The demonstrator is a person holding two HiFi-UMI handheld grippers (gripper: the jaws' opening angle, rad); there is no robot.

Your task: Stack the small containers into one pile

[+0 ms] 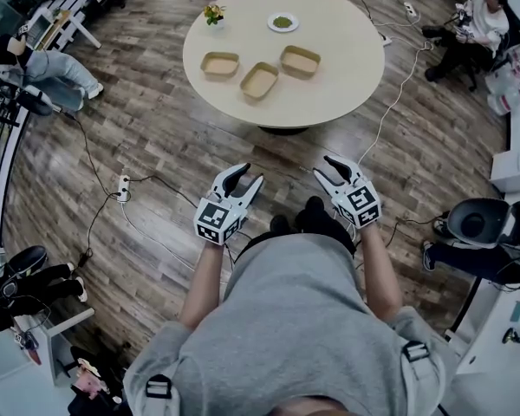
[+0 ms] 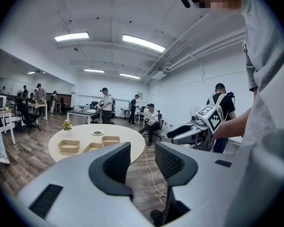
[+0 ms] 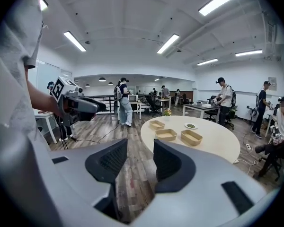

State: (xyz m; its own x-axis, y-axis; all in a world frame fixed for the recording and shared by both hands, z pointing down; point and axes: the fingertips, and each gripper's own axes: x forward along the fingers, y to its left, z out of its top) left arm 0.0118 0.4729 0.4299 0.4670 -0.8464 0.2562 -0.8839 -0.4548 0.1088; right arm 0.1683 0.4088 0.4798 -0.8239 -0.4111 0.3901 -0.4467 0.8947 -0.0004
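I held both grippers out over the floor, well short of the table, and neither carried anything. The left gripper [image 1: 250,173] had its jaws fairly wide apart. Through the gap its own view showed only floor planks and a white cable. The right gripper [image 1: 322,165] stood parted much the same, with bare floor between its jaws. Each was smooth grey plastic with curved black pads, ribbed on the gripping faces, and each bore a cube of black-and-white square markers. Those patterns were the only print I could make out, and none of it was legible text.

The task's things sat on the round table [image 1: 347,76], which had a pale, matte cream top. The left container [image 1: 220,64], middle container [image 1: 259,81] and right container [image 1: 300,61] were shallow tan trays, rectangular with rounded corners. They looked like paper pulp, though I could not be sure. They lay in a loose arc, unstacked. I could not tell whether the corners of the middle and right ones touched.

Beyond them stood a small white plate [image 1: 282,22] holding something green, too small to identify, and a little flower pot [image 1: 212,13] with yellow blooms.

The wooden floor [image 1: 156,128] was dark, streaky planking, crossed by cables and a white power strip [image 1: 123,187]. The table's base was mostly hidden under its top. A grey shirt [image 1: 295,319] filled the lower head view.
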